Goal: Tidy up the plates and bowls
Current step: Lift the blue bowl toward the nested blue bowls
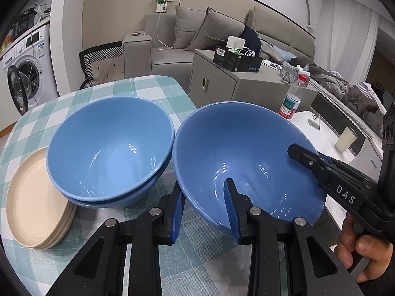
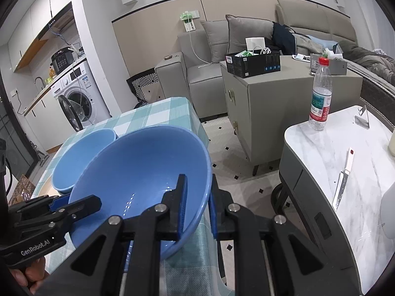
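The tilted blue bowl [image 1: 246,153] occupies the centre-right of the left wrist frame, raised off the desk [image 1: 153,86]. My left jaws [image 1: 205,212] clamp its near rim, one finger inside and one outside; my right jaws [image 2: 197,209] clamp the opposite rim likewise. Two grips keep the bowl steady for transfer, in my judgement. Just left stand the stacked blue bowls [image 1: 108,148], the probable destination. Stacked beige plates [image 1: 34,202] lie at lower left.

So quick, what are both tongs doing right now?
Left tongs: shut on the blue bowl's rim.
Right tongs: shut on the same bowl's opposite rim.
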`<state>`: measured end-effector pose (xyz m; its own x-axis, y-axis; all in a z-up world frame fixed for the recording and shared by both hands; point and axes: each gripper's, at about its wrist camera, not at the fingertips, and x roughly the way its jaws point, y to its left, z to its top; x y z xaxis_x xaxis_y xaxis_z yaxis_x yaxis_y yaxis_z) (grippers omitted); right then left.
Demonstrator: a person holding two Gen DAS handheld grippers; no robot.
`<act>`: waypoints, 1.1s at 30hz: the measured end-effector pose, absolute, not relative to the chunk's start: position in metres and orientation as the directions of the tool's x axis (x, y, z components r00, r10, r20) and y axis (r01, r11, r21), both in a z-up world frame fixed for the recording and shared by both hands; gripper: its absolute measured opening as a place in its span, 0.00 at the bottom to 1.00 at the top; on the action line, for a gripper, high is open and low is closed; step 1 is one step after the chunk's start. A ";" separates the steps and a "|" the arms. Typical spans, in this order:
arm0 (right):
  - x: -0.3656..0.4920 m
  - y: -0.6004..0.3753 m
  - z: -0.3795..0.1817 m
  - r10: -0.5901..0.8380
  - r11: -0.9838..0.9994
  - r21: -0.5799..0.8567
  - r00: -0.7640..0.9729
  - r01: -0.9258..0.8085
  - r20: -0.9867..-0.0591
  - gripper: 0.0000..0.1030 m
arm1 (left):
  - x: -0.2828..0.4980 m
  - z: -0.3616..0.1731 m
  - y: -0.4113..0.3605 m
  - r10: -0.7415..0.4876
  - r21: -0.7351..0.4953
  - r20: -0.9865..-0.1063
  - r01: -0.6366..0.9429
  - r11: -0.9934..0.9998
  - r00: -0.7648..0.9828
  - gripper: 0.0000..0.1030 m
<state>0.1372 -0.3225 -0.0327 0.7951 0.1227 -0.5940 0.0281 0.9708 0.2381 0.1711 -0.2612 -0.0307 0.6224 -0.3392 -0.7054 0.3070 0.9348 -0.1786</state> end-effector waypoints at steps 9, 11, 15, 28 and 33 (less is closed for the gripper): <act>0.131 -0.323 -0.021 0.118 0.971 0.236 0.813 0.025 -0.571 0.15 | 0.163 -0.015 -0.256 -0.358 -0.170 -0.678 0.337 0.926 0.642 0.31; 0.128 -0.321 -0.017 0.114 0.973 0.231 0.818 0.024 -0.564 0.15 | 0.163 -0.013 -0.254 -0.363 -0.176 -0.677 0.338 0.925 0.640 0.31; 0.126 -0.316 -0.012 0.099 0.976 0.216 0.825 0.029 -0.557 0.15 | 0.163 -0.008 -0.254 -0.352 -0.152 -0.675 0.344 0.926 0.648 0.31; 0.121 -0.297 0.022 0.045 0.987 0.153 0.848 0.043 -0.529 0.16 | 0.166 0.025 -0.234 -0.392 -0.181 -0.619 0.362 0.915 0.681 0.31; 0.123 -0.284 0.036 0.036 0.992 0.125 0.856 0.033 -0.516 0.16 | 0.167 0.041 -0.222 -0.384 -0.174 -0.598 0.354 0.919 0.703 0.31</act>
<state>0.1235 -0.2844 0.0361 0.8556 0.0362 -0.5163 0.0334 0.9916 0.1248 0.1670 -0.2222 0.0405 0.7031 -0.3841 -0.5984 0.3539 0.9190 -0.1740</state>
